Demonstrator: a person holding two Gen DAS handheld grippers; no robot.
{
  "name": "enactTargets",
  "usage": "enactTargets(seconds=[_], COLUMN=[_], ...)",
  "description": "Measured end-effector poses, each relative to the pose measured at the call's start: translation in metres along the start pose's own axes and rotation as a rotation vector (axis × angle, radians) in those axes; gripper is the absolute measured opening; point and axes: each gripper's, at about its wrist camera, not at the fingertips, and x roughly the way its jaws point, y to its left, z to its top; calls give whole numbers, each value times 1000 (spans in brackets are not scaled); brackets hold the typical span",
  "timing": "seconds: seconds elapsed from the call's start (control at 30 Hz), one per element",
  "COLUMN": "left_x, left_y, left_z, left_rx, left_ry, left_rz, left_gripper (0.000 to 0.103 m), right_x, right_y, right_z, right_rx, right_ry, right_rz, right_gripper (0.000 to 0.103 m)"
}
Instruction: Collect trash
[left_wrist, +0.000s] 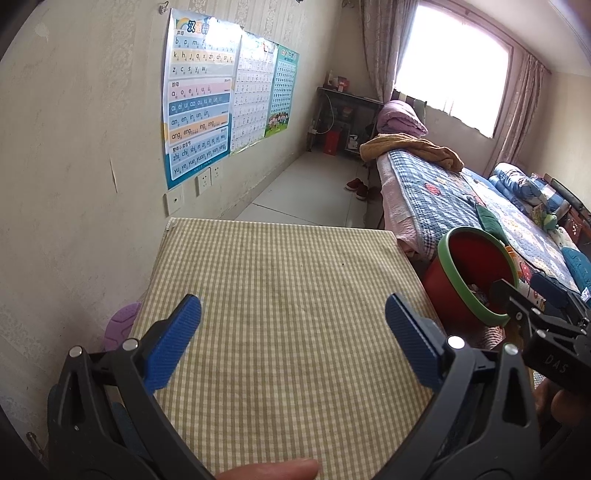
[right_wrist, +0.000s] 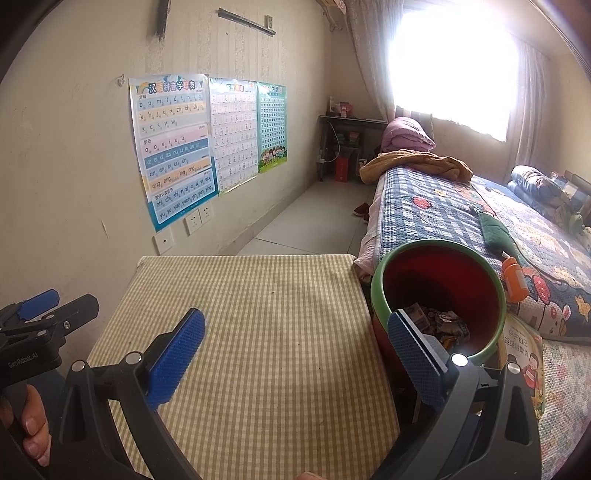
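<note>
A red bin with a green rim (right_wrist: 439, 291) stands to the right of the checked table (right_wrist: 258, 332) and holds crumpled wrappers (right_wrist: 439, 325). My right gripper (right_wrist: 295, 354) is open and empty, its left finger over the table's right part and its right finger in front of the bin's near rim. My left gripper (left_wrist: 293, 343) is open and empty above the table (left_wrist: 280, 280). The bin also shows in the left wrist view (left_wrist: 476, 273), with the right gripper's black body (left_wrist: 546, 332) before it. The left gripper shows at the left edge of the right wrist view (right_wrist: 40, 314).
A bed with a blue patterned quilt (right_wrist: 443, 221) runs along the right, behind the bin. An orange bottle (right_wrist: 515, 282) and a picture book (right_wrist: 524, 365) lie on it near the bin. Posters (right_wrist: 173, 151) hang on the left wall. Red shoes (left_wrist: 358, 188) sit on the floor.
</note>
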Motion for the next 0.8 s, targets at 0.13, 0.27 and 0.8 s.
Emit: enactTargets(seconds=[0.13,0.27,0.8], left_x=[0,-1,-5], left_y=[-5,-7,-11], left_z=[0,-2,-2], left_rx=[13,25,36], left_ry=[0,0,-23], left_rz=[7,15,20], left_gripper=[98,98,98], right_x=[3,6,6], right_y=[-7,-10,-10], right_z=[-1,-2,-4], right_rx=[21,30,32], right_ry=[6,11,15], right_rz=[-1,-1,8], right_gripper=[96,96,96])
